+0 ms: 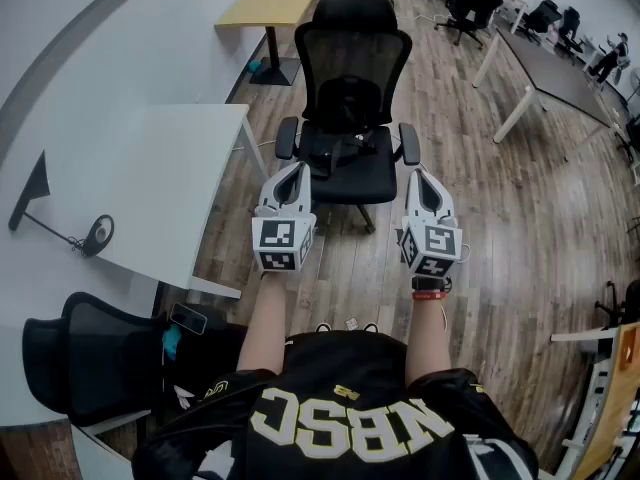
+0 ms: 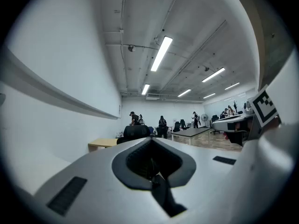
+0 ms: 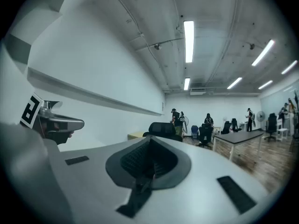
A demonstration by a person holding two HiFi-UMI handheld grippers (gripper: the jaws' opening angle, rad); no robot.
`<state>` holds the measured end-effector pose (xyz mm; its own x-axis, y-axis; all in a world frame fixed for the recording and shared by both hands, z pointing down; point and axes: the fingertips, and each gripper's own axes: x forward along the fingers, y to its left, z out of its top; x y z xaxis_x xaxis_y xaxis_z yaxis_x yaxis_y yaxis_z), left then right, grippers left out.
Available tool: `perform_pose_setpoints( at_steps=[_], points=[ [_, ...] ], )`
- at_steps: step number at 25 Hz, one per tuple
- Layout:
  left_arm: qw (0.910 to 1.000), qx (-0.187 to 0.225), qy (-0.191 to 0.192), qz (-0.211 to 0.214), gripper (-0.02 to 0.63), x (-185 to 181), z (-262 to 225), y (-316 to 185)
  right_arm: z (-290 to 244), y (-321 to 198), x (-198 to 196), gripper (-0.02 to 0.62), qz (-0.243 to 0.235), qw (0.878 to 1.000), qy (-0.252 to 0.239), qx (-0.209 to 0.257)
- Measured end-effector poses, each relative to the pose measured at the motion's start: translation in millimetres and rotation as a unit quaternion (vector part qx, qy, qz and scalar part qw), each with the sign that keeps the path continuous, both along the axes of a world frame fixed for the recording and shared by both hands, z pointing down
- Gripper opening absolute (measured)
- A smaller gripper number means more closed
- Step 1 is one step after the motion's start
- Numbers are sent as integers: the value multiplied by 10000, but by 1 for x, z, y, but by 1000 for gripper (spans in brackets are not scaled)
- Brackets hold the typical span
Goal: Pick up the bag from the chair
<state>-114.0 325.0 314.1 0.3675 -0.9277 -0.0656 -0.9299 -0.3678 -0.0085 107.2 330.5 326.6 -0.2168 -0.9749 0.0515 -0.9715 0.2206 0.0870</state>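
The bag [image 1: 342, 150] sits on the seat of the black office chair [image 1: 353, 46], a dark lump lying towards the front of the cushion between the two armrests. Black on black, its outline is hard to pick out from here, so I can't say how it is folded or where its handles lie. The chair stands on the wood-plank floor [image 1: 470, 228] with its mesh back upright and turned away from the person. Facing it, the person holds both tools out level, side by side and apart from each other. The left gripper [image 1: 295, 168] points towards the left armrest and the right gripper [image 1: 414, 174] towards the right one, both short of the seat and touching nothing. Each claw is closed with its jaws pressed together and nothing between them, which the left gripper view and the right gripper view show plainly. Those views also catch the top of the chair's headrest beyond the jaws. To the left of the chair stands a white table [image 1: 150, 168], and behind it a small wooden table [image 1: 268, 8] near the wall. A long dark table [image 1: 555, 68] runs off to the right, well apart from the chair.
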Motion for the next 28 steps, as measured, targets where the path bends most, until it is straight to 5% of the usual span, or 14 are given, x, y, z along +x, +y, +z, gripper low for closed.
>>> perform_pose_setpoints(
  at_steps=[15,21,28],
  points=[
    [9993,-57,82,351,12,1,20,-12,23,-6,-23,9,15,9996,-278,-90],
    [9995,-62,20,322,12,16,33,-63,38,-71,-23,12,-212,9988,-411,-162],
    [9997,-110,-80,190,12,44,29,-185,33,-199,-19,40,-693,9967,-346,-242]
  ],
)
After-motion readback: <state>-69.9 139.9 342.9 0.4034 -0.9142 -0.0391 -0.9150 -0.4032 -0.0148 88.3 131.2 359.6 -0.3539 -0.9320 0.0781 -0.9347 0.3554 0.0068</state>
